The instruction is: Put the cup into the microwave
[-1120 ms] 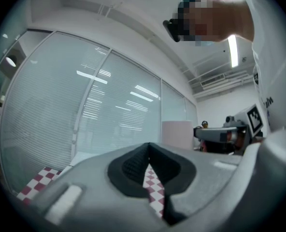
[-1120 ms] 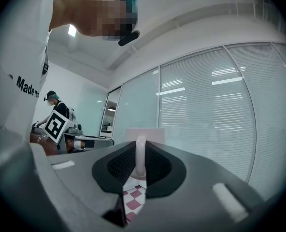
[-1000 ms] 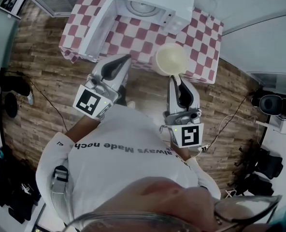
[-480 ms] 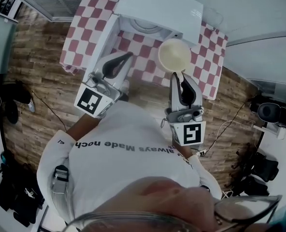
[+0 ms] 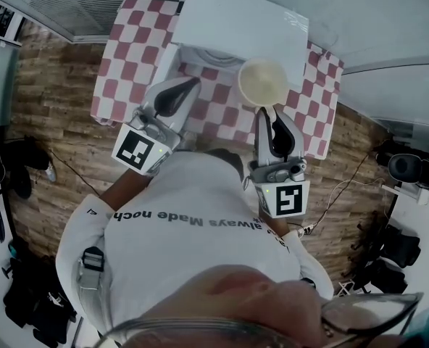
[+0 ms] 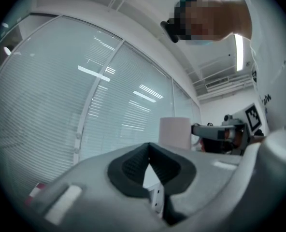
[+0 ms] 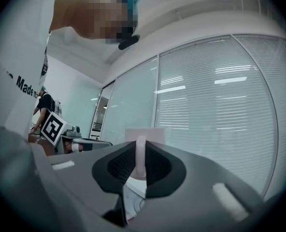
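In the head view, your right gripper (image 5: 267, 113) has the cup (image 5: 263, 82) just ahead of its tips, over the checked table (image 5: 120, 64) at the front edge of the microwave (image 5: 236, 17). Your left gripper (image 5: 189, 87) hangs beside it, empty.

In the left gripper view, your 2 jaws meet tip to tip on nothing; the cup (image 6: 175, 132) stands beyond, to the right.

In the right gripper view, your jaws are clamped on the handle (image 7: 139, 153), with the cup (image 7: 155, 134) upright just past them.
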`<state>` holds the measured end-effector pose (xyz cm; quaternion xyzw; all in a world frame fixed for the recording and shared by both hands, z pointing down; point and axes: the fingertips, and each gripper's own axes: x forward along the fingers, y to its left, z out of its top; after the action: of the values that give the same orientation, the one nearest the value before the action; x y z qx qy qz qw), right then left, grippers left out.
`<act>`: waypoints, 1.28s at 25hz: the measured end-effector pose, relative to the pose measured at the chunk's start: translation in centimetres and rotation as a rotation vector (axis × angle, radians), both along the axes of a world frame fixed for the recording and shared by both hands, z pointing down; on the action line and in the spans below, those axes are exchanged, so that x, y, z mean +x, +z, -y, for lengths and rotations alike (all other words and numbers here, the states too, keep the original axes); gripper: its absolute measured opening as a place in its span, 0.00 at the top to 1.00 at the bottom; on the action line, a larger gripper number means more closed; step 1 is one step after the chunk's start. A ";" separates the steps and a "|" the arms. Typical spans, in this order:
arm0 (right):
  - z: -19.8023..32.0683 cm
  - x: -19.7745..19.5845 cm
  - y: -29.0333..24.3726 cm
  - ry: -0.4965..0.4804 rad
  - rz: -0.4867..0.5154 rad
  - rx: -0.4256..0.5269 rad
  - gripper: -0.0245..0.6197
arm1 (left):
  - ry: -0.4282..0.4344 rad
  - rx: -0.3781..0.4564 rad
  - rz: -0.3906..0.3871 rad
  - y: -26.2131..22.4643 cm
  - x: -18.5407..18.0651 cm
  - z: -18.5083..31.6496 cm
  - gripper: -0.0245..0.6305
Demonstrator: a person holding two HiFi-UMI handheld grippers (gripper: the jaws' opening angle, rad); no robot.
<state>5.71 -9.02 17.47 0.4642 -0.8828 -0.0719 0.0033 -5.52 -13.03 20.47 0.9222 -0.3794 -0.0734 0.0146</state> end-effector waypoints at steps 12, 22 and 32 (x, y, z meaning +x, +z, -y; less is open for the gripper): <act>2.2 0.1 2.7 0.017 -0.008 -0.039 0.91 | 0.009 -0.039 -0.006 1.9 0.7 2.3 0.96; 3.8 1.0 8.1 0.004 0.003 -0.101 0.91 | -0.010 -0.081 0.001 6.6 2.8 3.7 0.96; 4.8 2.3 13.7 0.012 0.020 -0.158 0.91 | -0.014 -0.121 0.041 11.7 4.2 4.7 0.96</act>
<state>7.98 -13.80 31.22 0.4684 -0.8830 0.0026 0.0314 -1.29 -17.71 32.16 0.9182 -0.3899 -0.0318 0.0619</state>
